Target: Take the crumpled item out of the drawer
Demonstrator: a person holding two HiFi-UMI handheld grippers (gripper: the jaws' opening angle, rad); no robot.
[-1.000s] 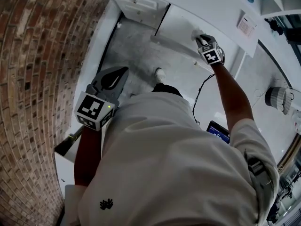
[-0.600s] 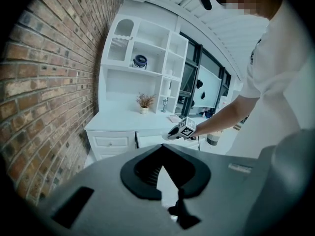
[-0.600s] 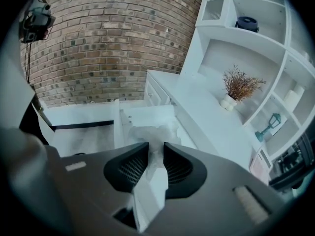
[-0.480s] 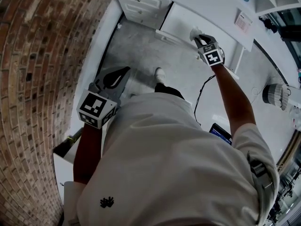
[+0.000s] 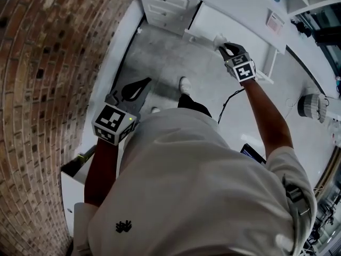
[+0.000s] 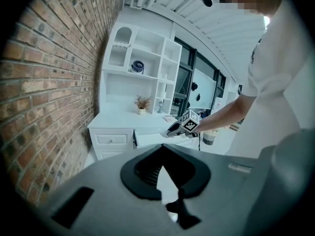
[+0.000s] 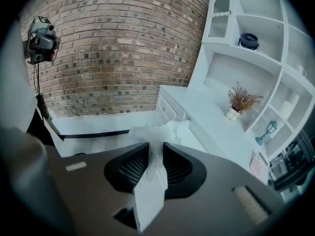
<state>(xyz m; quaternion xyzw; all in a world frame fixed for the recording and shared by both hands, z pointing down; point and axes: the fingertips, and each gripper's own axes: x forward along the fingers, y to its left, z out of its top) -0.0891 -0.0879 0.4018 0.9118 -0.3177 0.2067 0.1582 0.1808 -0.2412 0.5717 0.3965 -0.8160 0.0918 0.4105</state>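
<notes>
Right gripper [image 7: 156, 144] is clamped on the crumpled white sheet [image 7: 158, 131]: one twisted strip runs straight down between the two dark jaws, pinched on both sides, and the rest bunches up just past the jaw tips. Whether it is paper or thin plastic, hard to tell. In the head view the same wad shows as a pale lump at the front of that gripper, with the open white drawer [image 5: 198, 35] just beyond and below it. From the right gripper view the drawer's pale inside sits right behind the bunched end. Off to the person's other side, the left gripper [image 6: 161, 145] hangs well apart from the sheet, jaw tips meeting, nothing between them, and it looks across at the outstretched arm and the drawer. On writing: each gripper's cube [image 5: 243, 71] carries black-and-white square markers, a white card [image 5: 275, 21] lies on the counter beyond the right gripper with print too small to read, and the pale shirt [image 5: 202, 196] bears a small dark emblem, no legible letters.
</notes>
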